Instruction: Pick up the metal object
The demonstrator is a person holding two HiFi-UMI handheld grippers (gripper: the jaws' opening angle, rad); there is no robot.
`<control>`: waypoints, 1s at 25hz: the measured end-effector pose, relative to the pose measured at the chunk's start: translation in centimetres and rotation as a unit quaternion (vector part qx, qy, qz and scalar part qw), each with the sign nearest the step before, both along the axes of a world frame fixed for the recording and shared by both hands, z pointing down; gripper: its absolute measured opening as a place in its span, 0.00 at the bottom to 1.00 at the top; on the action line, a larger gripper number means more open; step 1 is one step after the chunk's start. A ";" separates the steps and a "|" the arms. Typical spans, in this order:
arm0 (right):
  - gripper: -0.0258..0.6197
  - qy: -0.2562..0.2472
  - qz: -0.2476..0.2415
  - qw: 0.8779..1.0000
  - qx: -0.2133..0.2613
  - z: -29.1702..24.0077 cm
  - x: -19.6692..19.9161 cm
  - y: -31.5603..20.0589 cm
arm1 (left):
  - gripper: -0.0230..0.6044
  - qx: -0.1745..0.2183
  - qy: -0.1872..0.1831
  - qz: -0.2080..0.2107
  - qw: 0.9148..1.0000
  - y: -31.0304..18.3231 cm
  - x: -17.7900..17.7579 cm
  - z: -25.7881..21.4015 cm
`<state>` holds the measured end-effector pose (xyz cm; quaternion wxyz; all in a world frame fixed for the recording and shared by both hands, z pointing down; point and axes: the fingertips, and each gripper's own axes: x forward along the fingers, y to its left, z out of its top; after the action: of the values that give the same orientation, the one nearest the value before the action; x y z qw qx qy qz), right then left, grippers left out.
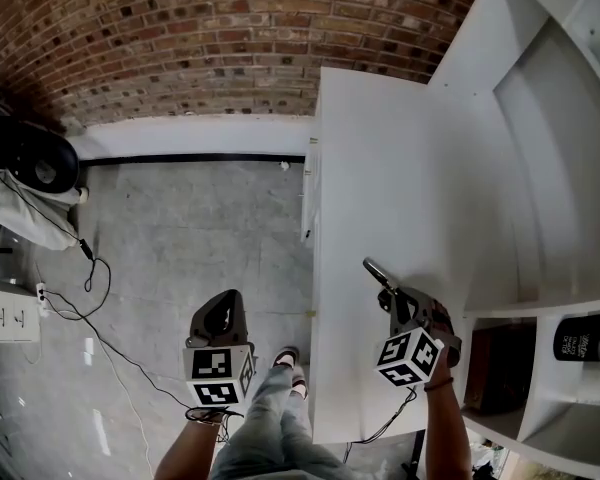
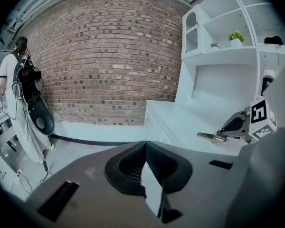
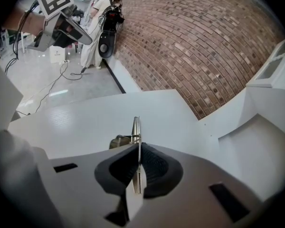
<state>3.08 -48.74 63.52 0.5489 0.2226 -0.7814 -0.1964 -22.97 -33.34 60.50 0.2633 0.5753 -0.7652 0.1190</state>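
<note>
Right hand-held gripper (image 3: 137, 152) has its jaws clamped on the metal object (image 3: 136, 128), a thin flat strip that projects forward from between the pads. The grasp step appears complete; the next move calls for a straight lift off the white tabletop (image 3: 85, 120) with grip pressure maintained. Whether the strip already clears the surface cannot be determined. The object sits over the near part of the tabletop, toward its shelf-side edge. Left hand-held gripper (image 2: 145, 156) hangs over the floor, beyond the tabletop's left edge, jaws together and empty.
</note>
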 end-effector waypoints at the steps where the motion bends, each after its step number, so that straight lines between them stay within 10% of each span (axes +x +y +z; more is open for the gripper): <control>1: 0.05 -0.008 0.006 1.000 -0.003 -0.2 0.1 0.0 | 0.05 0.001 -0.001 0.000 1.000 0.0 0.0 -0.2; 15: 0.05 -0.149 0.104 0.983 -0.009 -9.3 3.1 2.4 | 0.05 0.053 -0.013 0.051 0.997 -2.3 3.3 -6.1; 25: 0.05 -0.371 0.269 0.887 0.048 -19.5 9.8 4.8 | 0.05 0.142 -0.026 0.142 0.979 -7.0 9.8 -14.9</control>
<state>12.83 -43.90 44.01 0.2390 0.5074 -0.8277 0.0188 -13.16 -40.30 45.65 0.1392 0.7062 -0.6916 0.0597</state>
